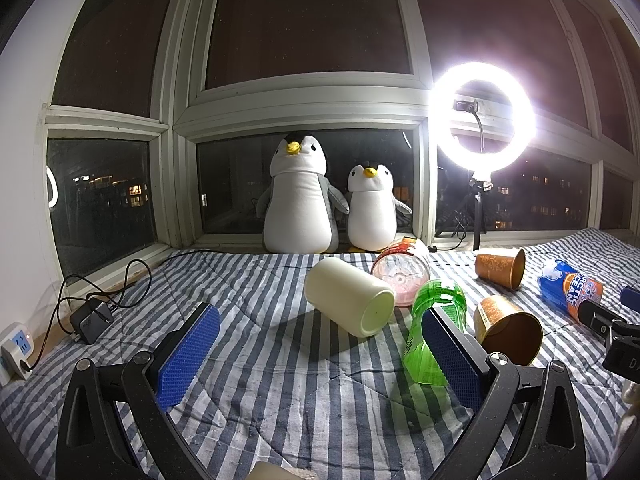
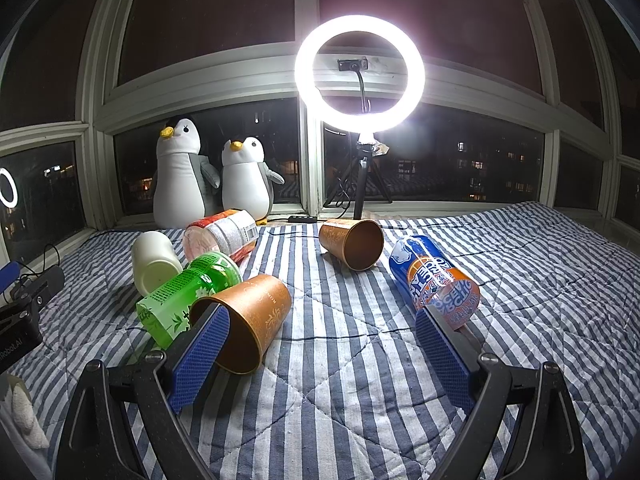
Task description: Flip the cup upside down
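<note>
A cream cup point(image 1: 348, 300) lies on its side on the striped blanket, base towards me, just beyond my open left gripper point(image 1: 320, 344); it also shows in the right wrist view as the cream cup point(image 2: 156, 264). Two brown paper cups lie on their sides. The near brown cup point(image 2: 244, 320) rests against the left finger of my open right gripper point(image 2: 322, 344), mouth towards me. The far brown cup point(image 2: 352, 244) lies ahead. Nothing is between either gripper's fingers. In the left wrist view the near brown cup point(image 1: 508, 332) lies right of the right finger.
A green bottle point(image 1: 436, 332), a pink bottle point(image 1: 400, 276) and a blue-orange bottle point(image 2: 436, 276) lie among the cups. Two plush penguins point(image 1: 296, 200) and a ring light point(image 2: 360, 74) on a tripod stand by the window. A charger point(image 1: 90, 322) and power strip point(image 1: 16, 346) sit at the left.
</note>
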The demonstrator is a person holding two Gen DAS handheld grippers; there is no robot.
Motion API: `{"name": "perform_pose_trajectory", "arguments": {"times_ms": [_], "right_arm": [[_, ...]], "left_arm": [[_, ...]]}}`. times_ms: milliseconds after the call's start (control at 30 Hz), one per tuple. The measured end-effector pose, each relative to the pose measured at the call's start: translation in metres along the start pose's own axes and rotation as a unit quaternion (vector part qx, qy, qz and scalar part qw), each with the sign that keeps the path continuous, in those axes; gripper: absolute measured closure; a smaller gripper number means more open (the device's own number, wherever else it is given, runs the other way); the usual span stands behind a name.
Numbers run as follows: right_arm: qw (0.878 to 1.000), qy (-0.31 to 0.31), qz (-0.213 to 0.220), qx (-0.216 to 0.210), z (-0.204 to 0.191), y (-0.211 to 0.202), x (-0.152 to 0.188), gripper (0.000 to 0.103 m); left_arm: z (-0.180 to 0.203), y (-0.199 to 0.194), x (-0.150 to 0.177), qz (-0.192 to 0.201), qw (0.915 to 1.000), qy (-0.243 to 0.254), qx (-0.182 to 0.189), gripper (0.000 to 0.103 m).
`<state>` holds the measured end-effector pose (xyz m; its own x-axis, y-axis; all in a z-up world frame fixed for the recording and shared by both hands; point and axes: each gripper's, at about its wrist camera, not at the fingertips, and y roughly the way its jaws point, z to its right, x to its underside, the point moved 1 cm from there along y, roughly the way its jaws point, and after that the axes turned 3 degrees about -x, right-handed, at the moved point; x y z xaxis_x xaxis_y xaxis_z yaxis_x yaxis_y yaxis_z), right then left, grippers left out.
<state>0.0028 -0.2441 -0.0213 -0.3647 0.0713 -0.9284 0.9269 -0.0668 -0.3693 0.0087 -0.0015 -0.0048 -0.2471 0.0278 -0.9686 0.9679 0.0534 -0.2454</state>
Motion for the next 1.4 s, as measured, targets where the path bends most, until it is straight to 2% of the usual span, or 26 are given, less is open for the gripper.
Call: {"name": "perform_pose_trajectory", "arguments": {"times_ms": [100, 233, 300, 400, 500, 567, 633, 867, 1100, 1200, 1267, 1400], "right_arm": [[1.000, 0.001, -0.001, 0.000, 0.000, 0.001, 0.000, 0.011], [1.000, 0.002, -0.002, -0.001, 0.001, 0.000, 0.000, 0.011], [1.000, 0.004, -0.004, -0.002, 0.002, 0.000, -0.001, 0.011], [1.000, 0.010, -0.004, -0.003, 0.003, 0.000, -0.001, 0.011], [1.000, 0.014, -0.006, -0.002, 0.004, 0.001, -0.002, 0.011], [1.000, 0.015, -0.008, 0.000, 0.004, 0.002, -0.002, 0.011], [1.000, 0.014, -0.009, 0.001, 0.004, 0.002, -0.002, 0.011], [1.000, 0.017, -0.019, 0.010, 0.006, 0.005, -0.004, 0.011], [0.999, 0.025, -0.030, 0.017, 0.012, 0.005, -0.004, 0.011], [0.999, 0.027, -0.036, 0.016, 0.013, 0.004, -0.004, 0.011], [0.999, 0.026, -0.040, 0.017, 0.014, 0.004, -0.005, 0.011], [0.998, 0.027, -0.045, 0.017, 0.015, 0.007, -0.005, 0.011]], "left_arm": [[-0.002, 0.003, -0.001, -0.008, 0.9999, -0.001, 0.007, 0.001], [-0.007, 0.017, -0.010, -0.049, 0.9986, 0.003, 0.019, 0.001], [-0.007, 0.022, -0.017, -0.056, 0.9983, 0.011, 0.015, 0.001], [-0.004, 0.033, -0.036, -0.067, 0.9967, 0.041, 0.016, 0.001], [0.005, 0.052, -0.051, -0.107, 0.9909, 0.071, 0.038, 0.001], [0.013, 0.072, -0.059, -0.148, 0.9833, 0.090, 0.056, 0.001], [0.024, 0.094, -0.067, -0.191, 0.9723, 0.111, 0.077, 0.001], [0.063, 0.166, -0.101, -0.259, 0.9495, 0.151, 0.092, 0.001], [0.108, 0.251, -0.103, -0.369, 0.9081, 0.162, 0.116, 0.001], [0.121, 0.279, -0.101, -0.391, 0.8998, 0.158, 0.113, 0.001], [0.126, 0.290, -0.100, -0.397, 0.8973, 0.159, 0.108, 0.001], [0.136, 0.316, -0.093, -0.425, 0.8850, 0.156, 0.110, 0.001]]}}
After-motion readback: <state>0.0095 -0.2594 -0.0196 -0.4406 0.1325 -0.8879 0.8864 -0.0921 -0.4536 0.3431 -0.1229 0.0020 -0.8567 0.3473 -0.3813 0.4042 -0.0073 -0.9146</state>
